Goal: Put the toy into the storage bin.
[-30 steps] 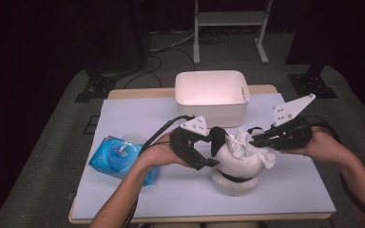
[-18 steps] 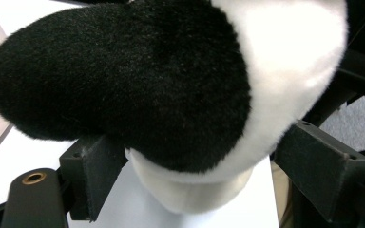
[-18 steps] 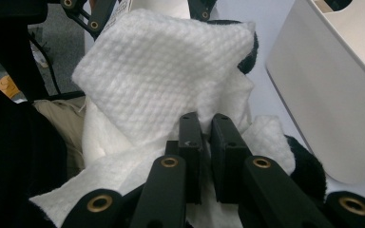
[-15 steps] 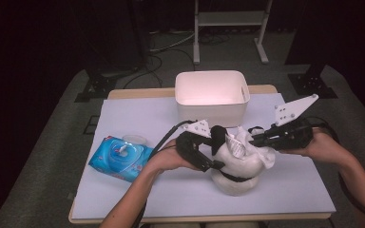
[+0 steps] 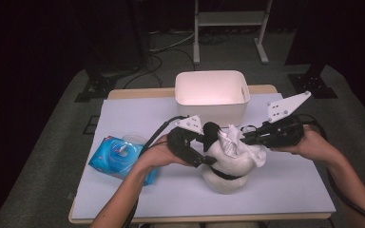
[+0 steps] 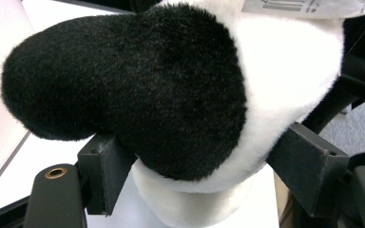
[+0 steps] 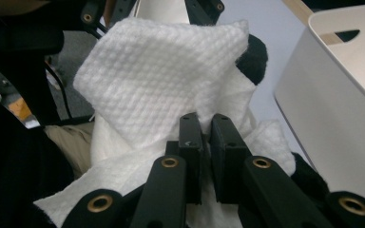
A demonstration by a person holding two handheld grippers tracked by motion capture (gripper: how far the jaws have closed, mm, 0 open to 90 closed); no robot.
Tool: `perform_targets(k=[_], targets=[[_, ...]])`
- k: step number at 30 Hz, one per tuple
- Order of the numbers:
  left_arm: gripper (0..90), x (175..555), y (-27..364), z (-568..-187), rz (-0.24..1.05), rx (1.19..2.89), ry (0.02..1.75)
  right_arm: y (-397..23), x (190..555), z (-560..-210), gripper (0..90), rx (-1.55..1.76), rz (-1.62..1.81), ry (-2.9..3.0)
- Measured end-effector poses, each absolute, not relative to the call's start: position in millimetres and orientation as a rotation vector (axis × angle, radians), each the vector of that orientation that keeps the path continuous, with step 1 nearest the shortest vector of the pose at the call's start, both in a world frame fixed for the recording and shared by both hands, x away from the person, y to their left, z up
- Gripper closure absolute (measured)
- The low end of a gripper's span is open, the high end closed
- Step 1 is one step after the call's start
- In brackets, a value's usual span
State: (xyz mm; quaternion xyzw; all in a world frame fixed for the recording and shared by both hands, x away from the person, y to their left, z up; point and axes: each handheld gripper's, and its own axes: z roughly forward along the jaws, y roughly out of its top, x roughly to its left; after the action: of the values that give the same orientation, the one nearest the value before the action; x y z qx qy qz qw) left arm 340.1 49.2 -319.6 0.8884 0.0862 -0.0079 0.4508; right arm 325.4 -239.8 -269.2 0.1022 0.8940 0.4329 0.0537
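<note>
From the high view, a black-and-white plush toy (image 5: pixel 228 161) sits near the front middle of the table (image 5: pixel 138 190), just before the white bin (image 5: pixel 212 92), with a blue pack of wipes (image 5: pixel 119 156) off to its left. The left gripper (image 5: pixel 204 142) steadies the toy while the right gripper (image 5: pixel 244 137) presses a white wipe (image 5: pixel 233 140) onto its top, so the wiping looks under way, with the rest of the toy and putting the wipe away probably left. In the left gripper view, the 2 jaws stand fairly wide around the plush toy (image 6: pixel 180 95); they have just been closing, and both pads (image 6: pixel 107 166) lie against the fur. In the right gripper view, the jaws are nearly together, pinching a fold of the white wipe (image 7: pixel 161 85)
</note>
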Motion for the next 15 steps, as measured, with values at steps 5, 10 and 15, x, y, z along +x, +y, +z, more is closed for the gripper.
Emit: perform_targets(k=[5,10,15], targets=[[21.8,337.7,52.2,-323.5,-0.034,2.185,0.234,-233.8,325.8,-270.9,83.0,0.290,1.306,2.729],[12.2,337.3,44.4,-333.0,-0.067,2.167,0.232,-235.0,324.6,-272.5,83.0,0.303,1.283,2.734],[10.8,338.4,35.4,-336.4,-0.083,2.154,0.233,-236.5,322.6,-273.2,83.0,0.307,1.262,2.735]])
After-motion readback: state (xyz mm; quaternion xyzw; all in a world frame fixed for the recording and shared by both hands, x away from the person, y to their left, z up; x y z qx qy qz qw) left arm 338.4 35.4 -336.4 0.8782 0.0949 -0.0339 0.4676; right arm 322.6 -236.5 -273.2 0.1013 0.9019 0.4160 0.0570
